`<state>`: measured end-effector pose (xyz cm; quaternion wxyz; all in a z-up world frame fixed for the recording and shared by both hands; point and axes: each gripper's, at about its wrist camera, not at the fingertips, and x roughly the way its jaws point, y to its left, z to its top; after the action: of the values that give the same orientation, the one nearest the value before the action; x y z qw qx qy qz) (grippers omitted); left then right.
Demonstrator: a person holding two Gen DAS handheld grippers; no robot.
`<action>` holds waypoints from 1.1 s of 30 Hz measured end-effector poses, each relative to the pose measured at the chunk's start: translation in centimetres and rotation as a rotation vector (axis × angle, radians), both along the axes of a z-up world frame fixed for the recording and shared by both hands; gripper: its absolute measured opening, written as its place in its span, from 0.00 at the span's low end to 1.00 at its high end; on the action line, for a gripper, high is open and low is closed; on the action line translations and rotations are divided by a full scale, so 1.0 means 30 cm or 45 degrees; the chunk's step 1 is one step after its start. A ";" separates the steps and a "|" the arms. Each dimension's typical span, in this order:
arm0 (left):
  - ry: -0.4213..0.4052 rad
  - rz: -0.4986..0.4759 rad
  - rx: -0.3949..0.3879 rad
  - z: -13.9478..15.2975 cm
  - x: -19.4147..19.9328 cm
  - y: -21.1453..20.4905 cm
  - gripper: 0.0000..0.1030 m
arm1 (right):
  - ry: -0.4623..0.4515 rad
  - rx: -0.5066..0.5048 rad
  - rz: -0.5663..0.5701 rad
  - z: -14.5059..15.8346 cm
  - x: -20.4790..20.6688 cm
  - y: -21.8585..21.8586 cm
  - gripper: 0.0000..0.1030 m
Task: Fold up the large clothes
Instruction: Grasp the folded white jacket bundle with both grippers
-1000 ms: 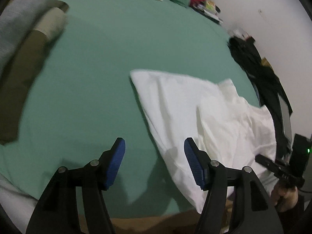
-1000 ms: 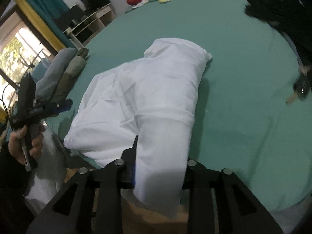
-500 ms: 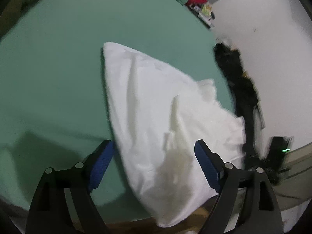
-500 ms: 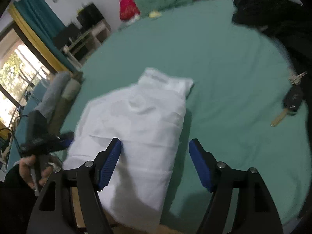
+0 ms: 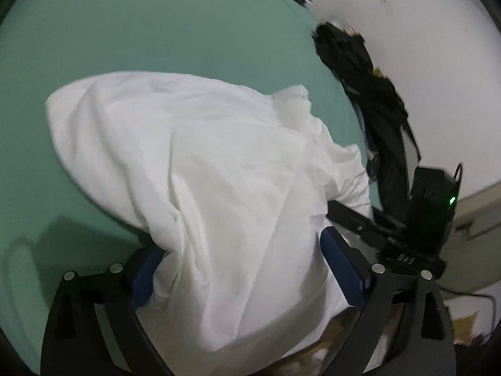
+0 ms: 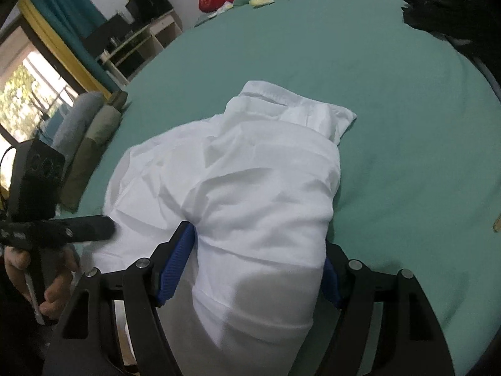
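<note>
I am bringing both open tongs, left [image 5: 244,277] and right [image 6: 249,271], down around the shirt [image 6: 250,181] at the bed's [image 6: 391,94] near edge, having released it; probably regripping for another fold.

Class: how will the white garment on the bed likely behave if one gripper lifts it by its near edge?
The garment is probably floppy: it lies in soft wrinkles and bulges between the right gripper's open fingers. It will likely drape and unfold, since its layers sit loose. It looks thin, so probably light.
</note>
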<state>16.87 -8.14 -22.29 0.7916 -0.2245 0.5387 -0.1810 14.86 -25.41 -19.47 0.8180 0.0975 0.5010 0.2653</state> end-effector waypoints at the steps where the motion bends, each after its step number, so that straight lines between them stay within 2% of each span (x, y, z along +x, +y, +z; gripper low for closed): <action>1: -0.004 -0.020 0.036 0.000 0.008 -0.013 0.92 | 0.007 0.030 -0.013 0.000 -0.002 -0.013 0.70; 4: -0.041 -0.090 0.171 0.008 0.000 -0.046 0.92 | 0.039 0.107 -0.058 0.002 -0.009 -0.048 0.70; 7: -0.058 -0.121 0.294 0.025 0.004 -0.087 0.92 | 0.021 0.089 -0.068 0.022 -0.026 -0.067 0.70; 12: -0.067 -0.066 0.307 0.048 0.006 -0.063 0.92 | 0.001 0.070 -0.077 0.042 -0.033 -0.082 0.70; 18: -0.092 -0.053 0.293 0.018 0.007 -0.016 0.92 | 0.097 0.158 -0.099 -0.018 -0.010 -0.077 0.71; 23: -0.146 -0.083 0.405 0.012 -0.011 -0.060 0.92 | 0.076 0.119 -0.072 -0.019 -0.011 -0.047 0.71; 25: -0.159 -0.087 0.402 0.013 -0.013 -0.067 0.88 | 0.069 0.131 -0.079 -0.024 -0.015 -0.042 0.71; 26: -0.170 -0.095 0.395 0.016 -0.017 -0.070 0.82 | 0.064 0.137 -0.078 -0.026 -0.018 -0.038 0.70; 27: -0.182 -0.107 0.384 0.020 -0.020 -0.073 0.71 | 0.061 0.139 -0.078 -0.027 -0.022 -0.034 0.66; 28: -0.192 -0.122 0.370 0.023 -0.023 -0.081 0.65 | 0.059 0.152 -0.075 -0.028 -0.026 -0.030 0.62; 29: -0.199 -0.137 0.356 0.027 -0.027 -0.091 0.50 | 0.063 0.173 -0.067 -0.030 -0.027 -0.031 0.56; 31: -0.216 -0.139 0.373 0.035 -0.035 -0.113 0.43 | 0.075 0.194 -0.073 -0.034 -0.029 -0.027 0.51; 33: -0.237 -0.137 0.378 0.045 -0.047 -0.124 0.32 | 0.050 0.186 -0.057 -0.019 -0.037 -0.015 0.40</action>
<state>15.47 -11.85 -20.95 0.8517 -0.0584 0.4951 -0.1615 13.76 -25.85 -20.04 0.8045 0.1731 0.4940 0.2808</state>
